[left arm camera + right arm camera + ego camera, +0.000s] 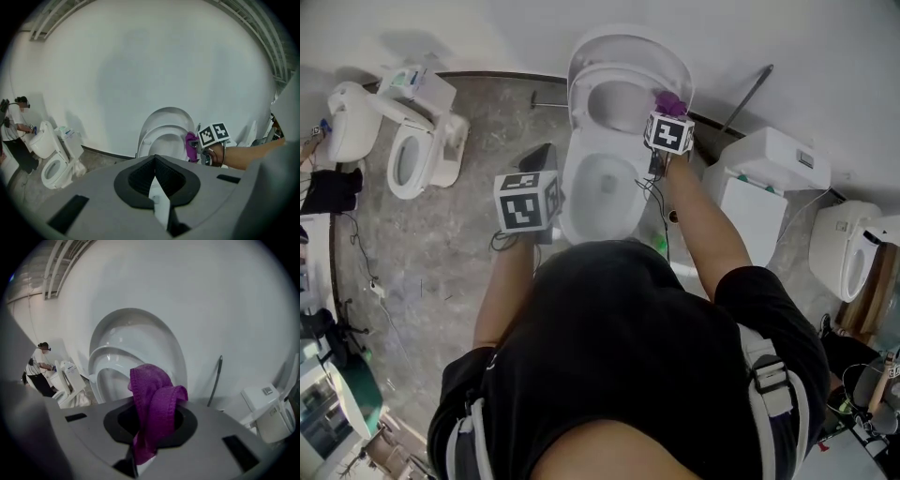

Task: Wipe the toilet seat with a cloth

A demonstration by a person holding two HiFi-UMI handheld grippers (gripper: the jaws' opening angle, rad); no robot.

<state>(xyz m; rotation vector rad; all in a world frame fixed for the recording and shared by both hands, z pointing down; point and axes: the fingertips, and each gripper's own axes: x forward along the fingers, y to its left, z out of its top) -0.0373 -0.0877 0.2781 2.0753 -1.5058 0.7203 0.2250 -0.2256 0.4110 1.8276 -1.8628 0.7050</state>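
- Toilet seat [592, 77]: white ring, tipped up against the raised lid [628, 42] at the wall. It stands at 12 o'clock from the open bowl [600, 187] in the head view.
- Cloth [154, 404]: purple, bunched and folded. It sticks up out of the right claw, with one tail hanging below the jaws. In the head view the cloth [671, 101] lies at 3 o'clock on the raised seat ring, right at its edge. Whether it actually touches the seat cannot be told.
- Right gripper [152, 423]: jaws clamped on the purple cloth. It is held out over the bowl's far right side, and its marker cube faces the head camera.
- Left gripper [154, 161]: jaws together with nothing between them. It is held at 9 o'clock of the bowl, beside the rim and clear of the seat.
- Second toilet [417, 155]: white, lid up, at 9 o'clock from the main toilet and well apart from it.
- Boxed white unit [769, 159]: at 3 o'clock from the main toilet, against the wall.
- Third toilet [848, 248]: at 4 o'clock, at the frame's edge.
- Dark rod [748, 94]: leans on the wall at 2 o'clock.
- Floor [441, 244]: grey and mottled, with loose cables on it at 8 o'clock.
- Other person [14, 131]: stands by the second toilet, seen far off in the left gripper view.
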